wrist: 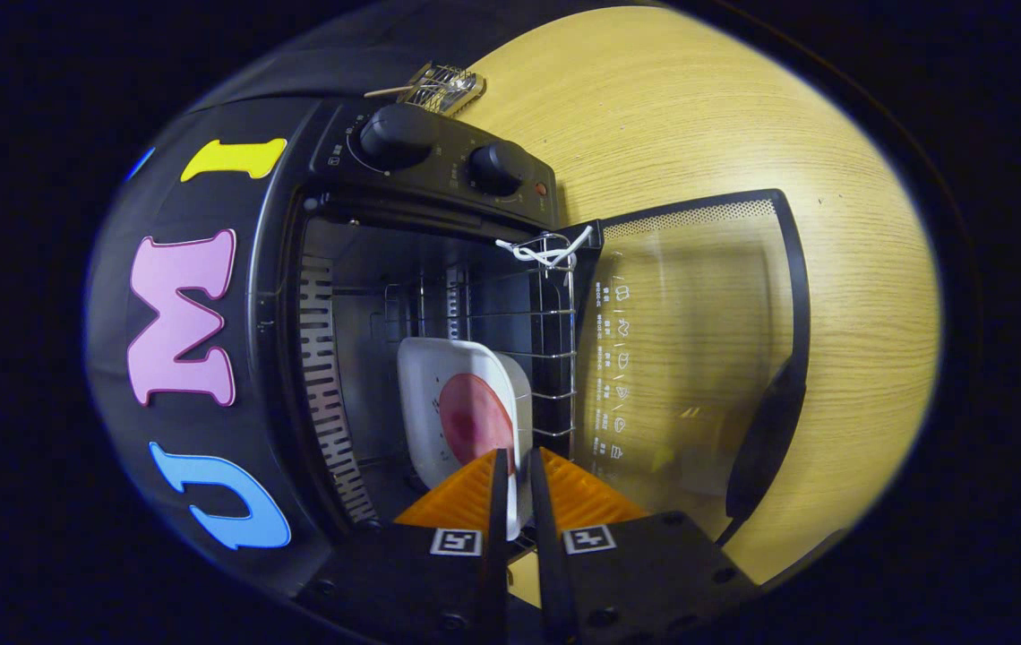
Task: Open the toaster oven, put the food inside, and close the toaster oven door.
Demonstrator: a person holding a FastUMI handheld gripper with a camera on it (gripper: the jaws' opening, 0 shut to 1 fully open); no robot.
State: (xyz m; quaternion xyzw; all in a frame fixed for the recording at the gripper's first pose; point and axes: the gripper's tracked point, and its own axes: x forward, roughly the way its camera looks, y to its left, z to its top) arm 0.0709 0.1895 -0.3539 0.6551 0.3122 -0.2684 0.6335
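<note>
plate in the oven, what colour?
White plate with a round pinkish-red piece of food on it, gripper view; the fingers pinch its rim.

Plate inside toaster oven

Oven: black casing, two black knobs, a small red lamp at upper centre of the frame; interior grey metal with silver wire rack. Door: clear glass in a black frame, dotted band along one edge, white symbols in a column. Plate: white, carrying a reddish-pink round of food (faint darker centre). Table: light yellow wood grain. The gripper, at lower centre, pinches the plate's rim.
</note>
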